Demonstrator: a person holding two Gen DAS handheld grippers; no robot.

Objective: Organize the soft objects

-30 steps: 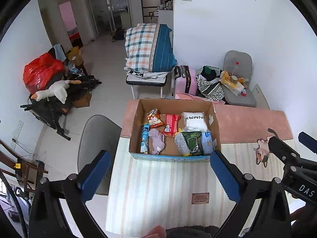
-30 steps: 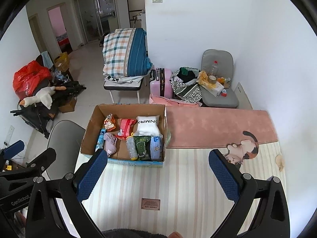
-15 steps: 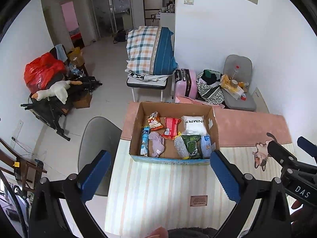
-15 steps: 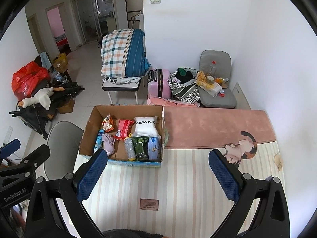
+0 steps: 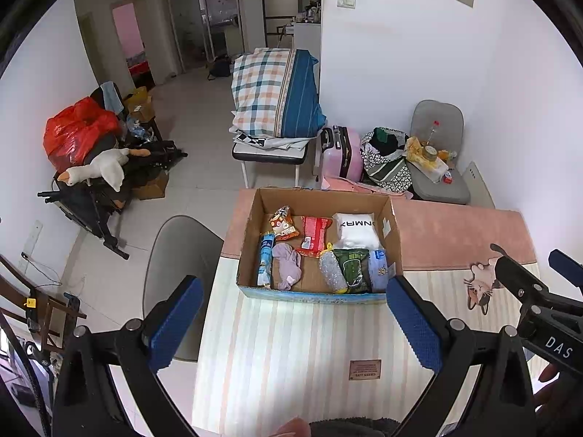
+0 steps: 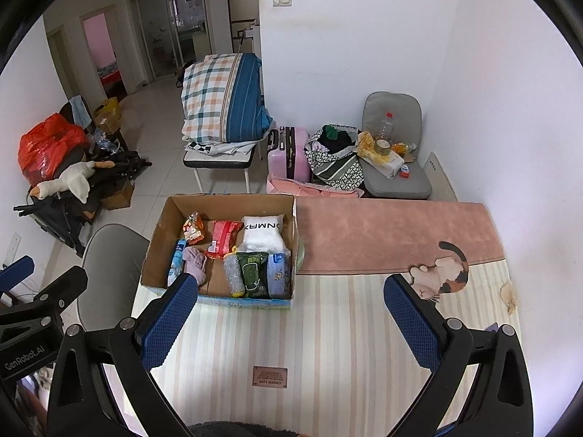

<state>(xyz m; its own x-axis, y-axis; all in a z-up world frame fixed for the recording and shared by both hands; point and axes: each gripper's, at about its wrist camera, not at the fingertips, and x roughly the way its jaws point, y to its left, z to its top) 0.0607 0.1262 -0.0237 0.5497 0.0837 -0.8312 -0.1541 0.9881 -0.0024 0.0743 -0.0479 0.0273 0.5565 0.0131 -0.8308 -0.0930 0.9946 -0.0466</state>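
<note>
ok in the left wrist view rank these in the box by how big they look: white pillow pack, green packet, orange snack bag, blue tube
1. white pillow pack
2. green packet
3. orange snack bag and blue tube look about alike, and the bag lies farther back, so I won't rank them.

Both views were taken from above the near edge of the striped mat [image 5: 291, 346], tilted down and facing across the surface toward the far white wall. The left wrist view was framed between the wide-spread blue pads of the left gripper [image 5: 295, 322], with the cardboard box [image 5: 317, 200] seen almost centred at middle distance. The right wrist view was set further to the right, so the same box [image 6: 226, 200] was shifted left of centre between the pads of the right gripper [image 6: 291, 318]. The box, the mat, the pink far strip and the room behind were shared by both. Each gripper was caught at the other view's side edge.
</note>
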